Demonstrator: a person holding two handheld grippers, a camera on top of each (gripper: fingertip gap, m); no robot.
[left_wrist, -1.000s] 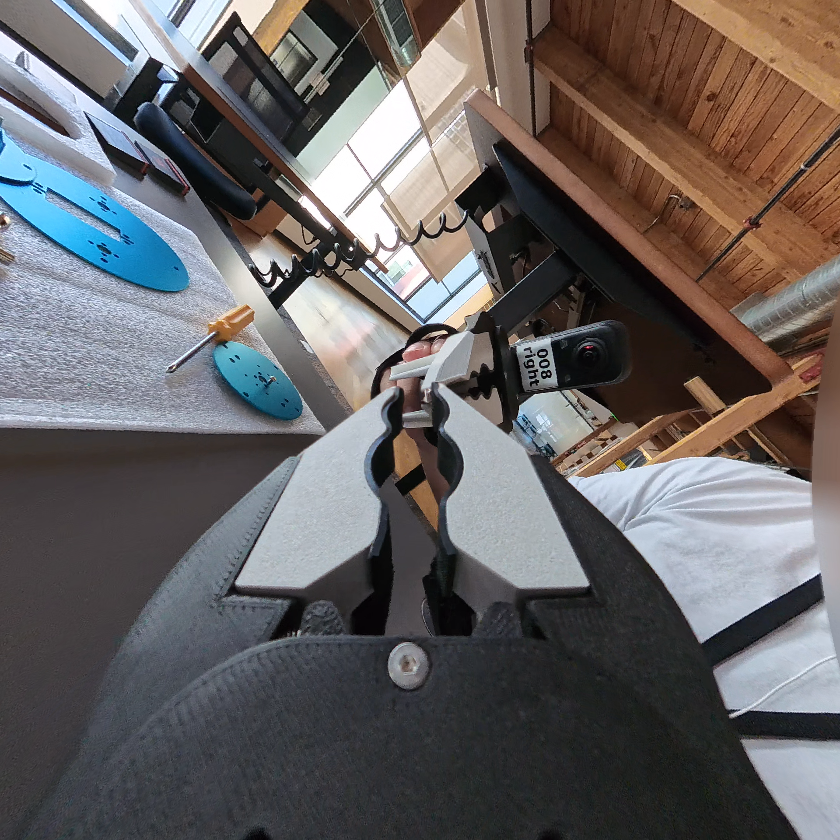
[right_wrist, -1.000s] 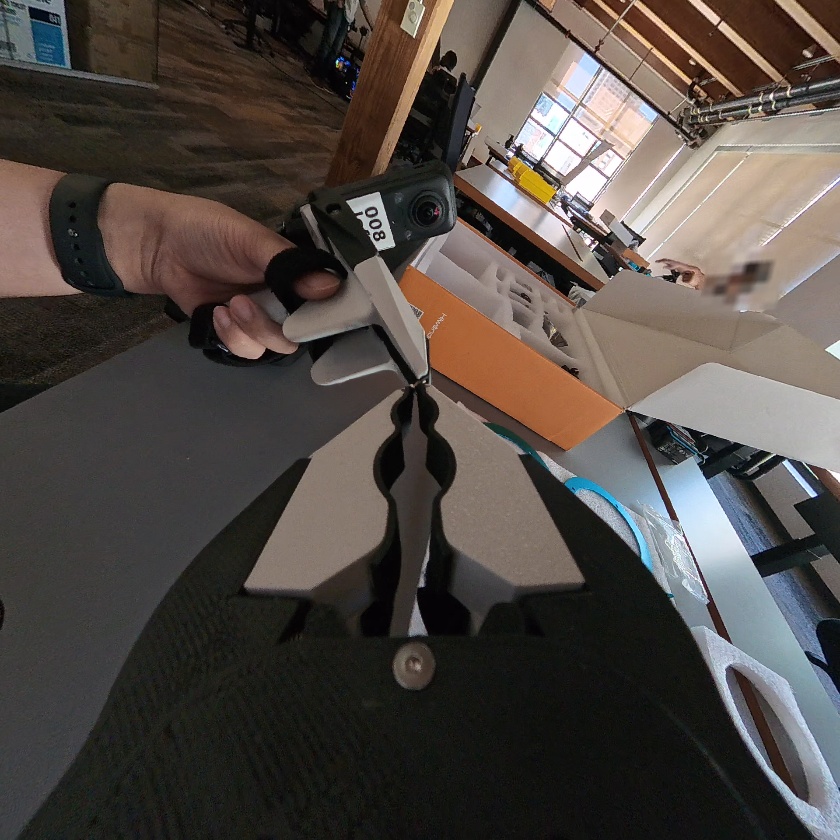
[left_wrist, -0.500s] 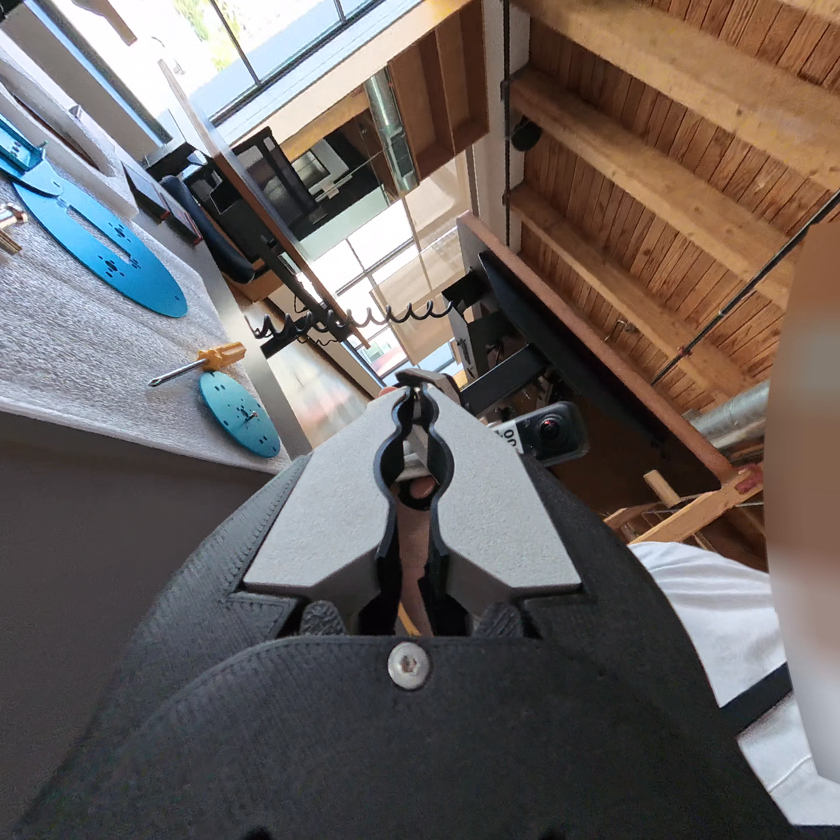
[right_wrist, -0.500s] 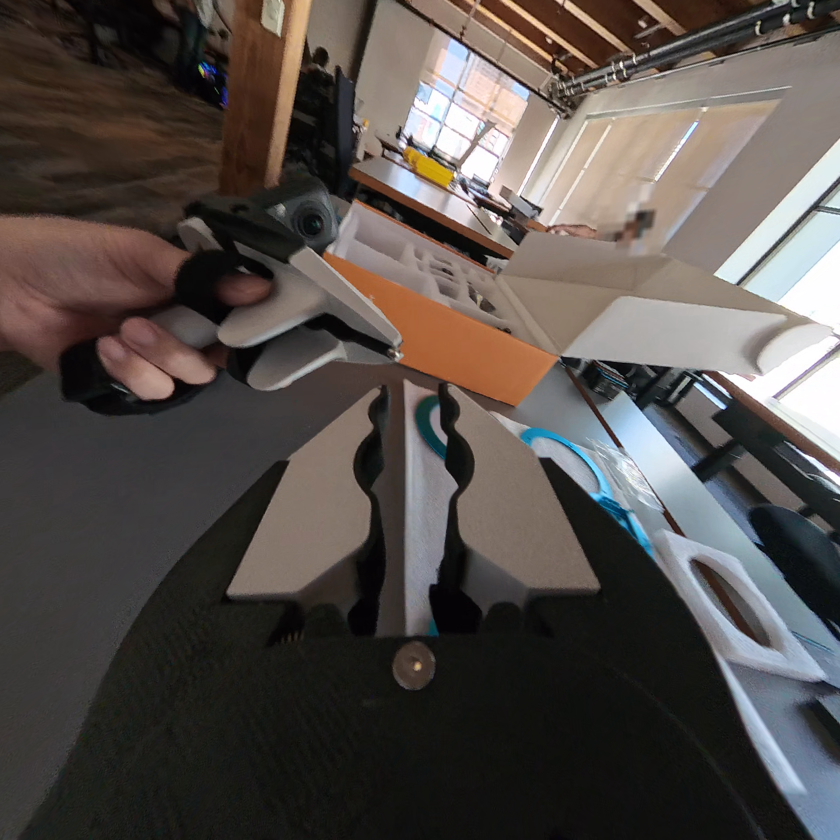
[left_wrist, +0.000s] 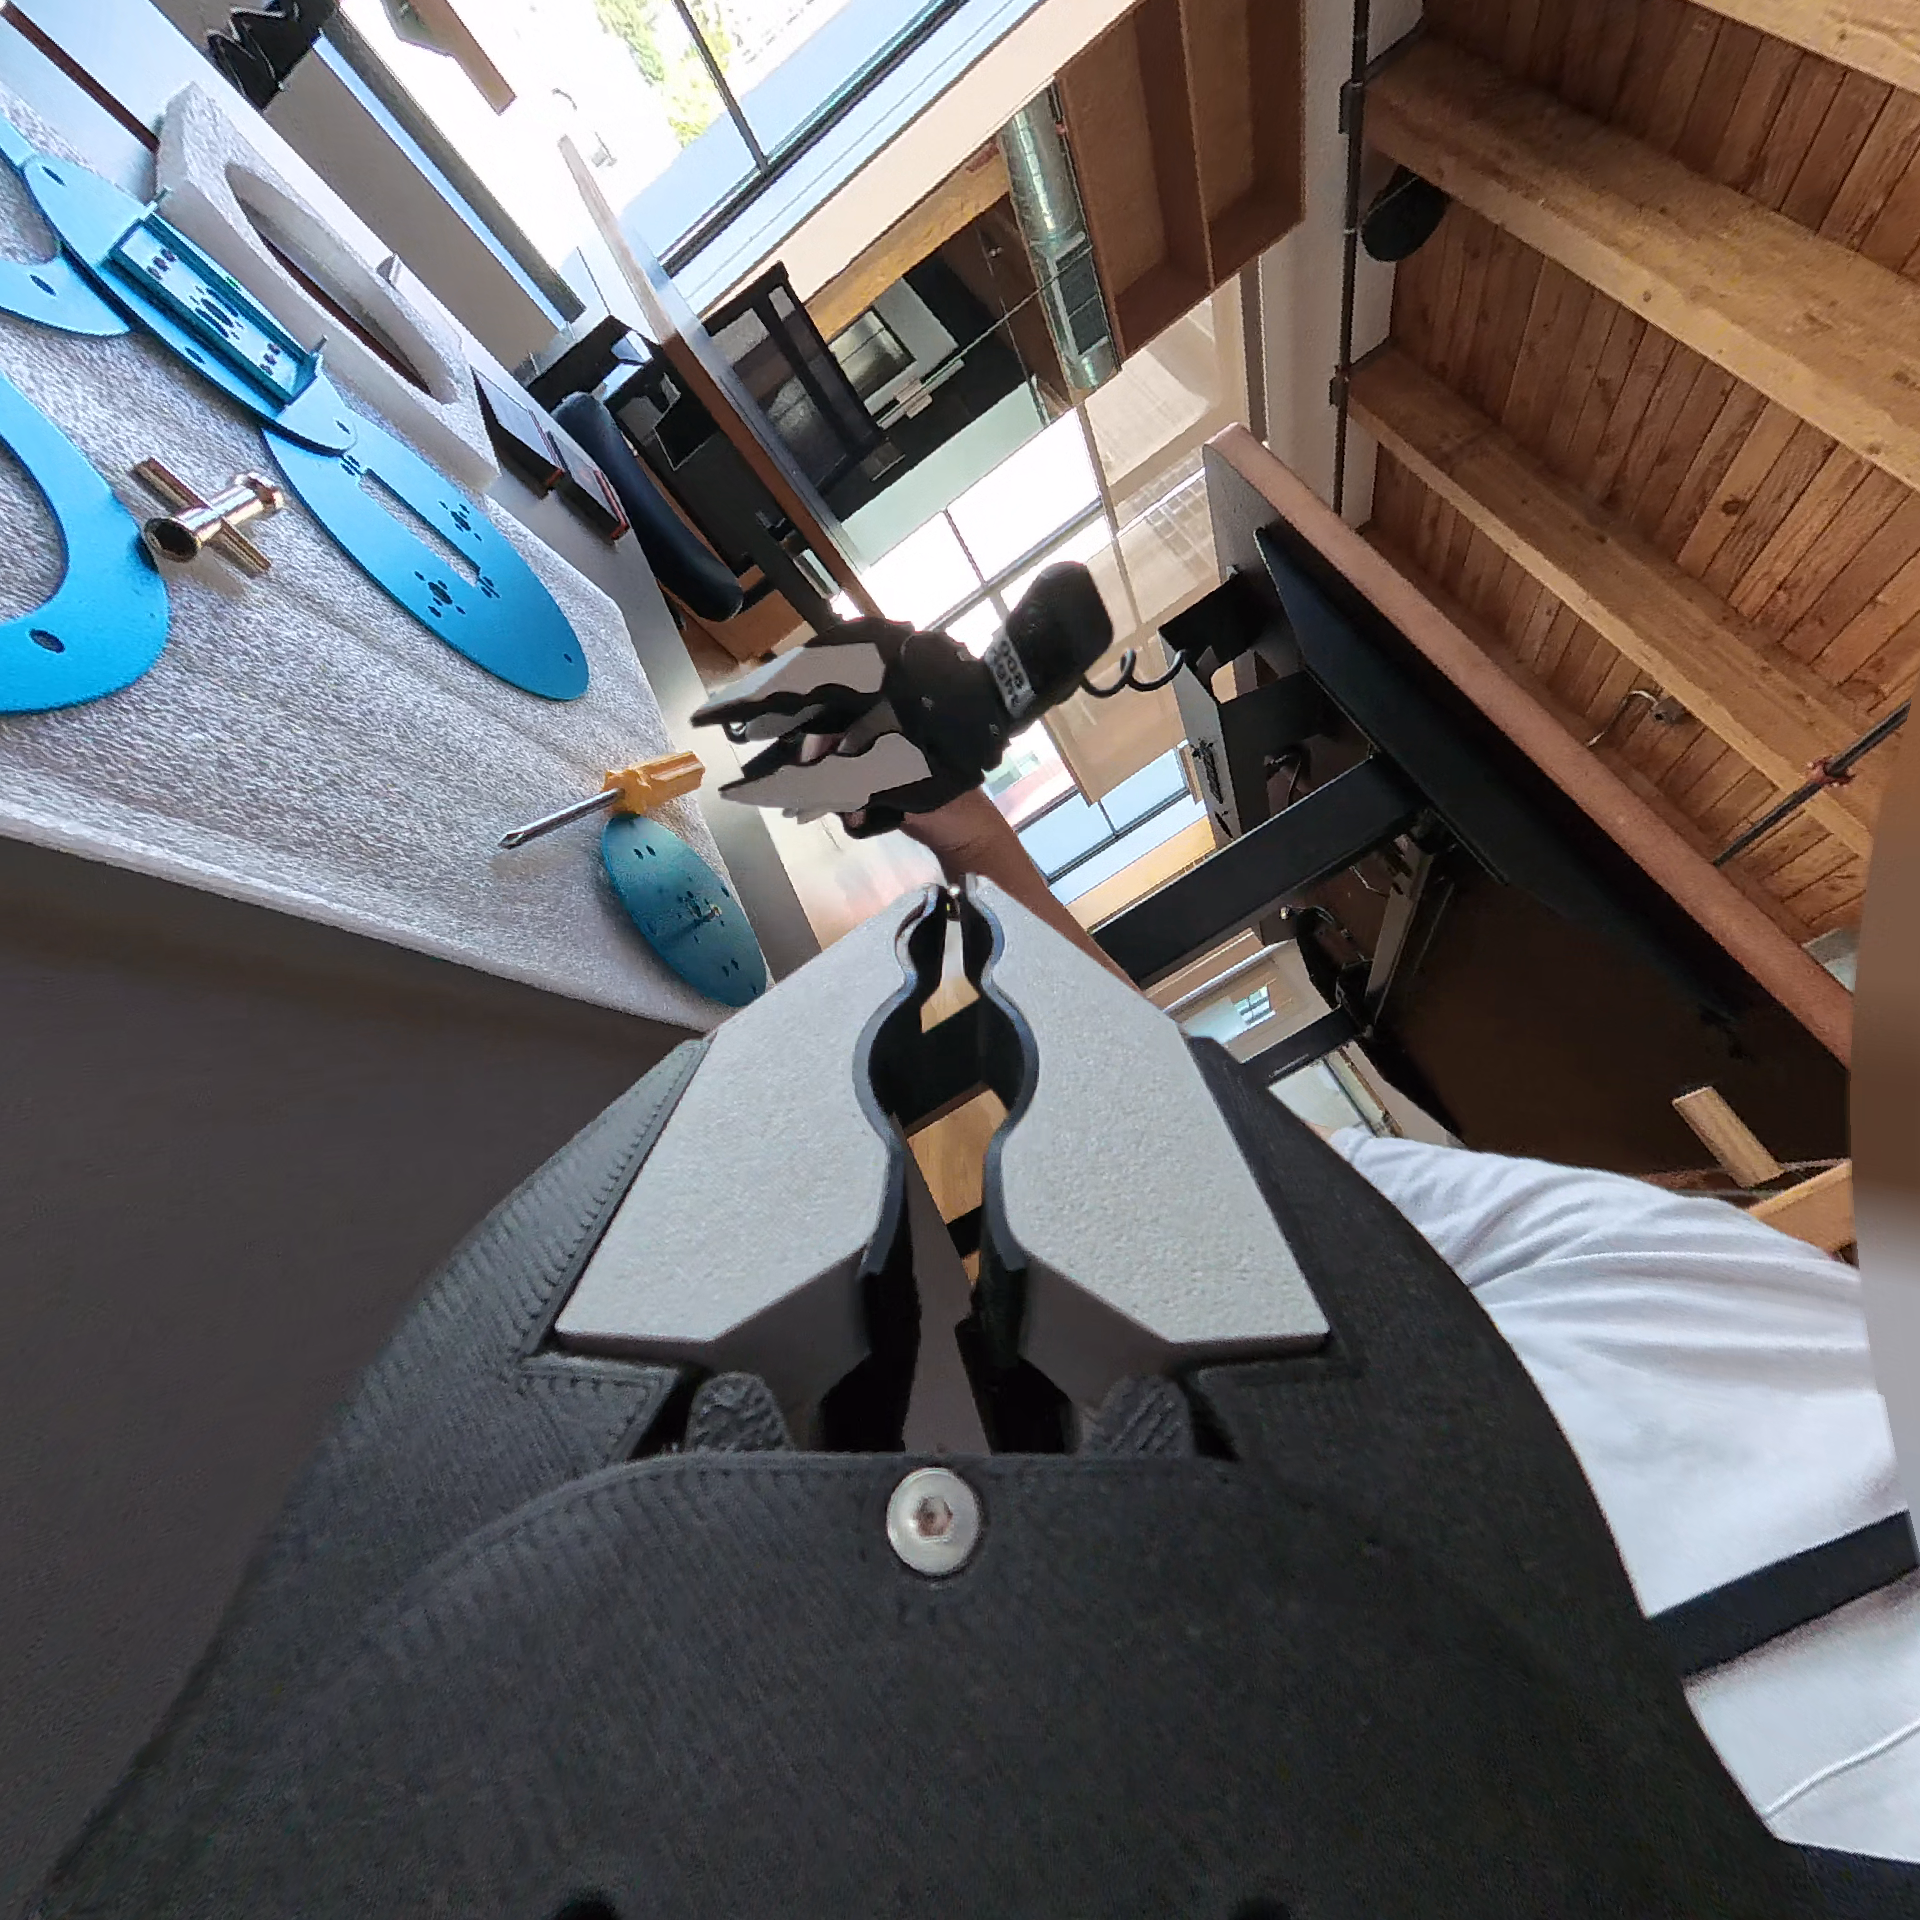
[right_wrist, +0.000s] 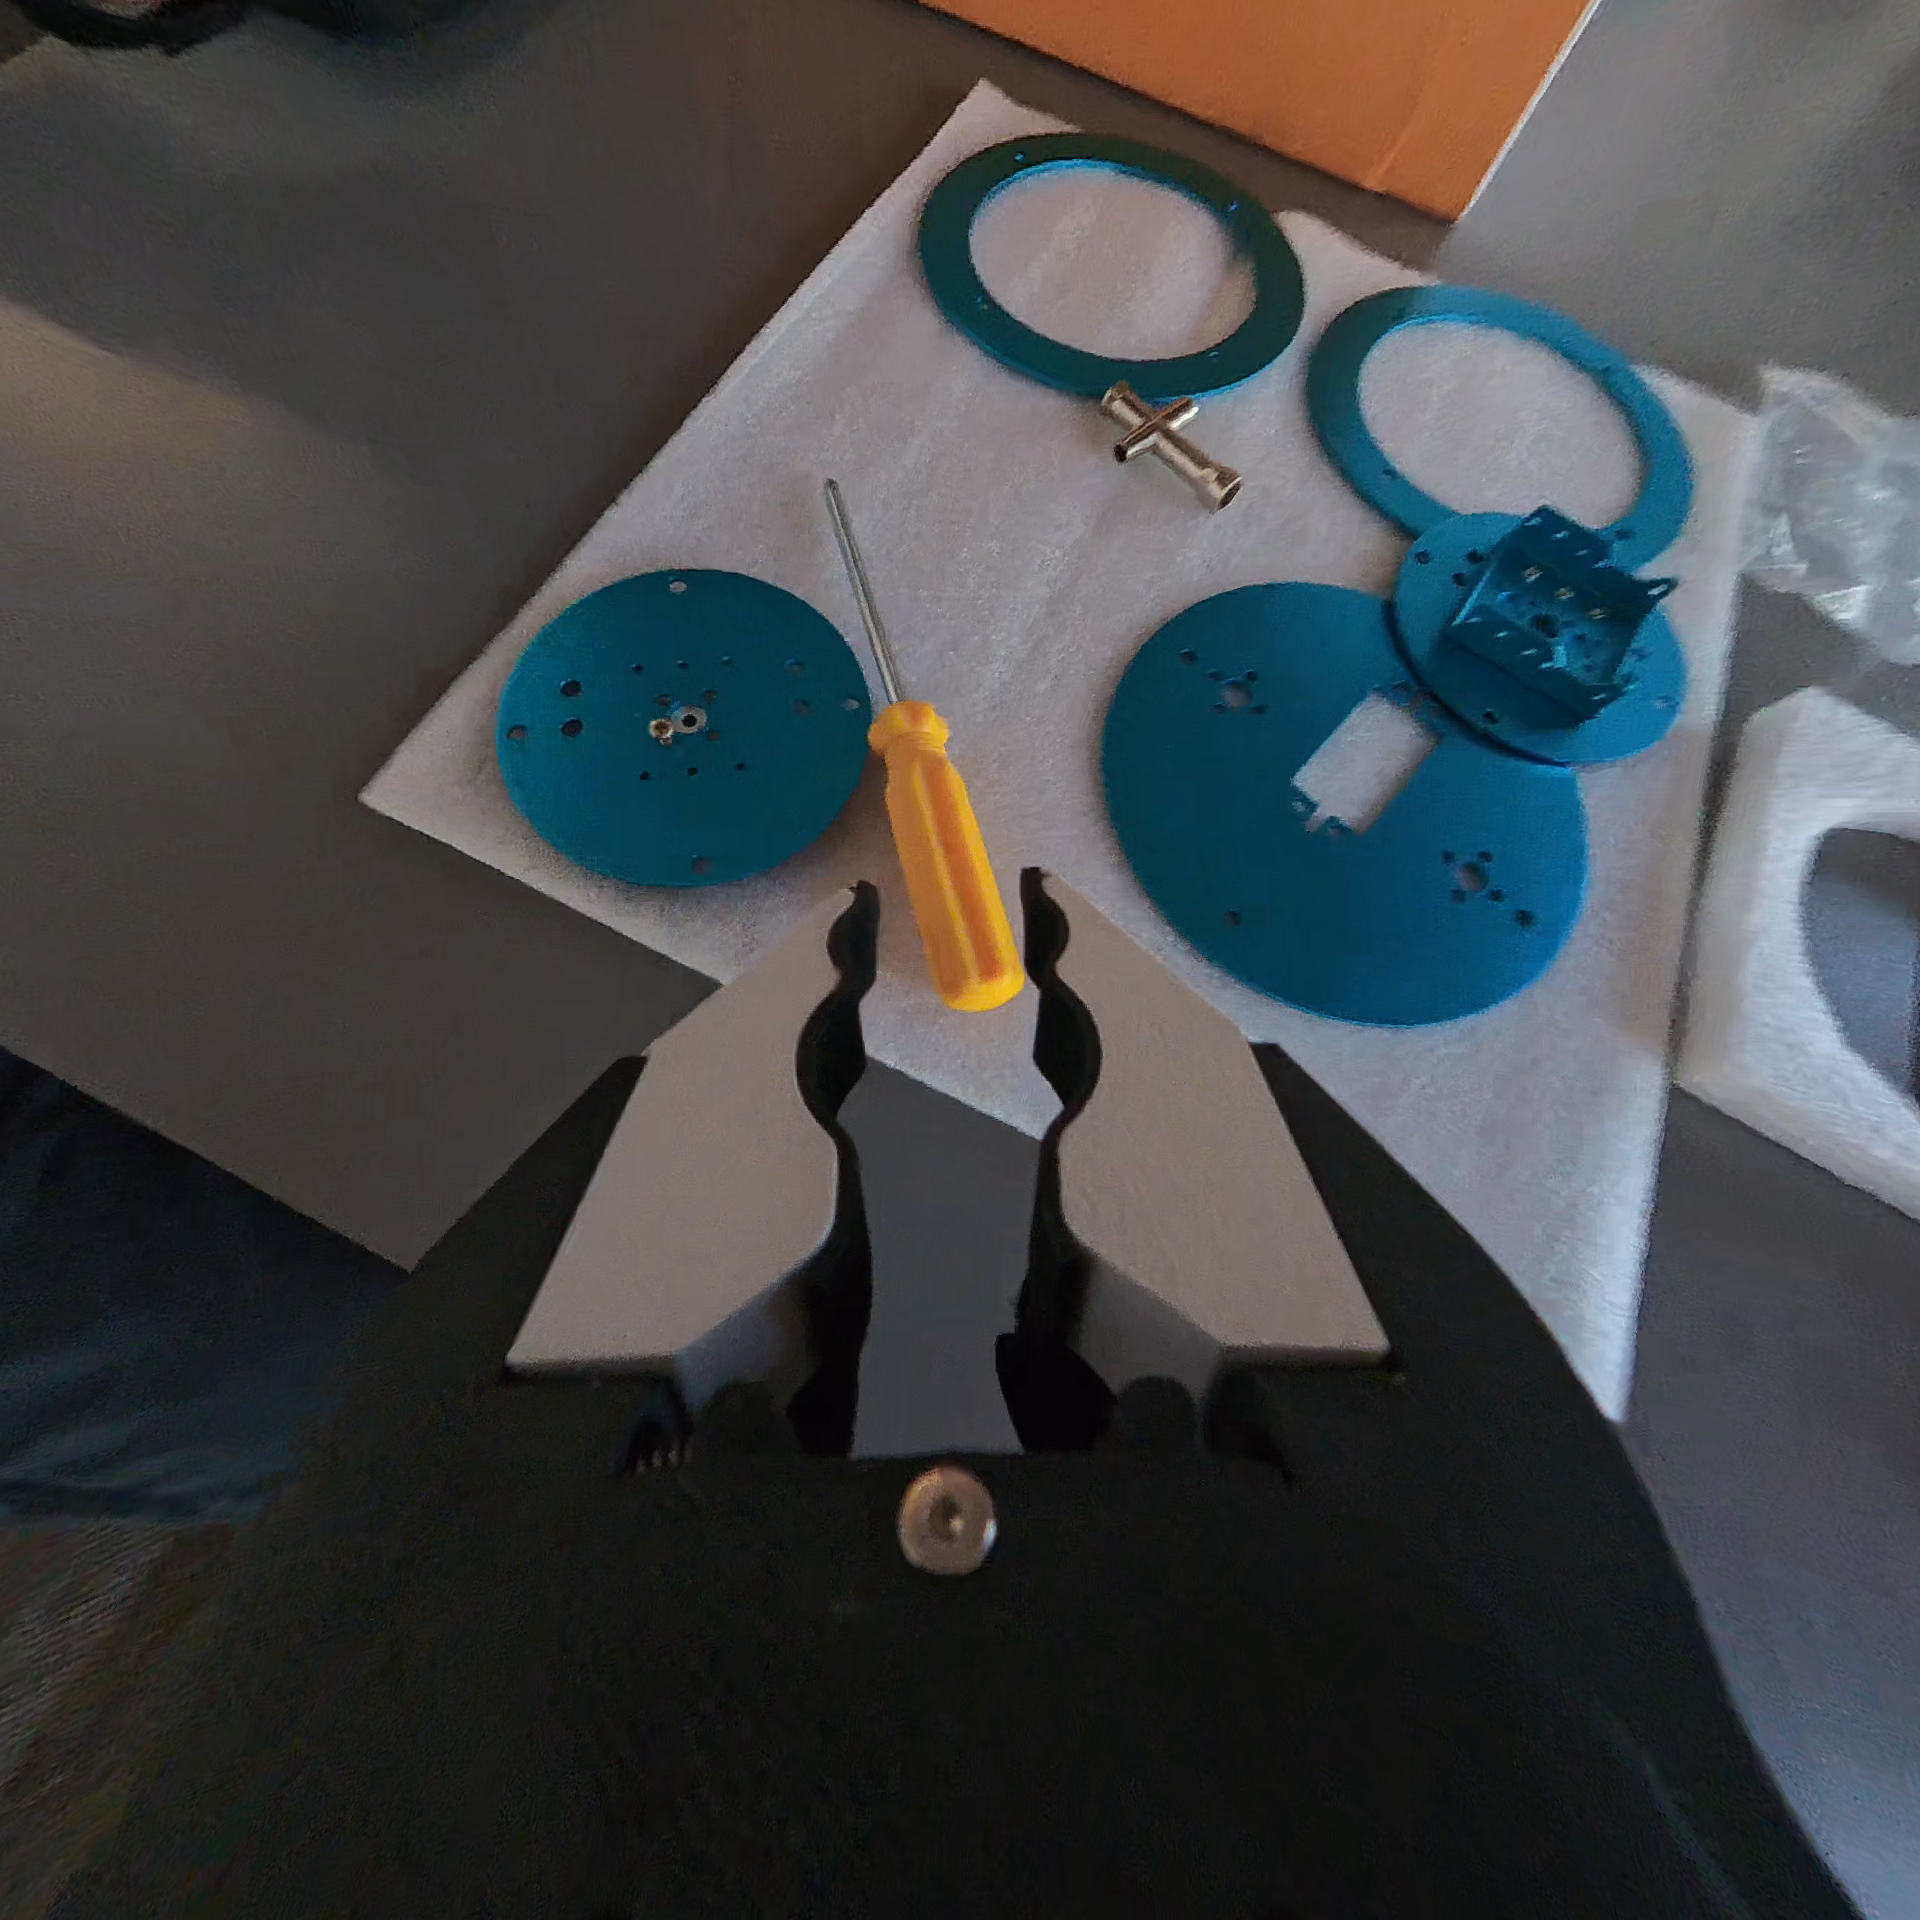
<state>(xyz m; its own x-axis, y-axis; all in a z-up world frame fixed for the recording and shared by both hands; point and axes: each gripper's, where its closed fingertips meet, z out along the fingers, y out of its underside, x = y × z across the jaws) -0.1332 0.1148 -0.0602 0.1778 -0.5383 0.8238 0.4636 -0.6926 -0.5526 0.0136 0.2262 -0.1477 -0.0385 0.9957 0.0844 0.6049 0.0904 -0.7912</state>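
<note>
My right gripper (right_wrist: 948, 888) is open, its jaws either side of the yellow handle of a screwdriver (right_wrist: 940, 852) and just above it. The screwdriver lies on a white foam sheet (right_wrist: 997, 540) beside a small blue disc (right_wrist: 681, 727) with a tiny screw near its centre. My left gripper (left_wrist: 956, 899) is shut and held in the air off the table edge, pointing up toward the ceiling; nothing clear shows between its tips. In the left wrist view the right gripper (left_wrist: 769, 748) hovers open over the screwdriver (left_wrist: 623, 795) and the small disc (left_wrist: 681, 904).
On the sheet lie a large blue disc with a rectangular cutout (right_wrist: 1340, 821), two blue rings (right_wrist: 1107, 265) (right_wrist: 1496, 416), a metal cross wrench (right_wrist: 1174, 442) and a blue bracket (right_wrist: 1548, 623). An orange box (right_wrist: 1299, 73), a plastic bag (right_wrist: 1839, 520) and a foam block (right_wrist: 1787, 935) border it. My hands' fingertips stand some 20 cm from each other. Between my right fingertips and the small blue disc (right_wrist: 681, 727) there is roughly 6 cm. It turns up in the left wrist view (left_wrist: 712, 903) as well.
The two grippers, tip to tip a second ago, have parted. My right gripper swung down over the foam sheet and opened above the screwdriver handle. My left gripper closed.
</note>
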